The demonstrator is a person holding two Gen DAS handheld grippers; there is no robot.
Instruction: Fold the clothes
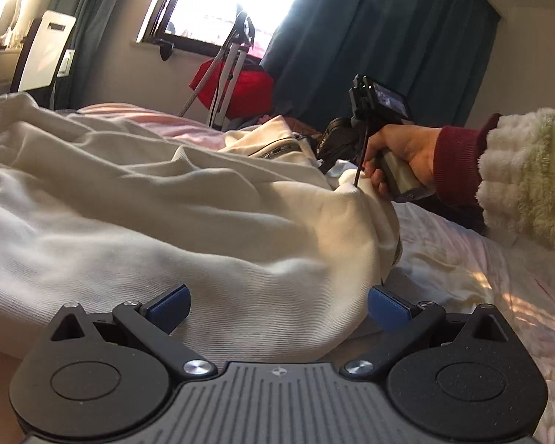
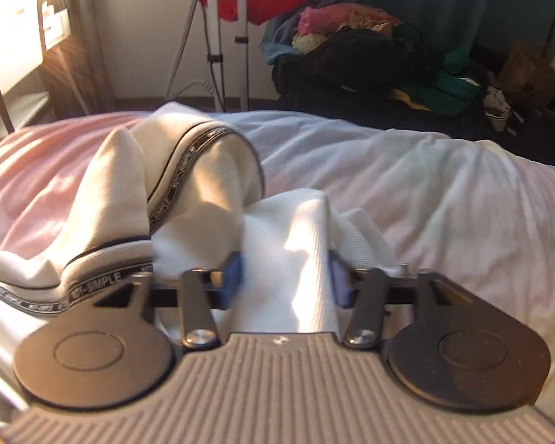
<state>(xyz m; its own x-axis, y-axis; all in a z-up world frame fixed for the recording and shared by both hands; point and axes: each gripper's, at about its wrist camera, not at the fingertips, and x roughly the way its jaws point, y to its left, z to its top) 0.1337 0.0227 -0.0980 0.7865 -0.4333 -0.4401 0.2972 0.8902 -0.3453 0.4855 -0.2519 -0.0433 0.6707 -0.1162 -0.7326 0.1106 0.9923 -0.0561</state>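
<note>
- Item: 1 cream-white ribbed knit garment (image 1: 159, 222) with a dark lettered trim band (image 2: 177, 170), lying rumpled on a bed with pink-and-white bedding (image 2: 425, 192). It is bunched in loose mounds, not flat and not in a squared fold.
- Left tongs (image 1: 277, 309): blue pads stand wide apart, with a rounded bulge of the cloth lying between them; nothing is pinched.
- Right tongs (image 2: 283, 277): blue pads sit on either side of a raised ridge of white ribbed cloth (image 2: 307, 244). Motion blur hides whether they press it, so I cannot tell if they are clamped. In the left wrist view the person's hand (image 1: 399, 155) holds this tool low at the far end of the garment.
- Handling, as judged: soft, limp and light; no stiffness, so it will sag and drape from any hold. The ribbed surface should give the pads fair purchase. Not fragile.
- Where to hold, as judged: hems, the trim band or seams, where layers are doubled and the edge is readable. A pinch on a mid-panel bulge gathers several layers and skews the fold.
- Stage: creases fit either spreading out or a fold partway through; the views do not settle which.
</note>
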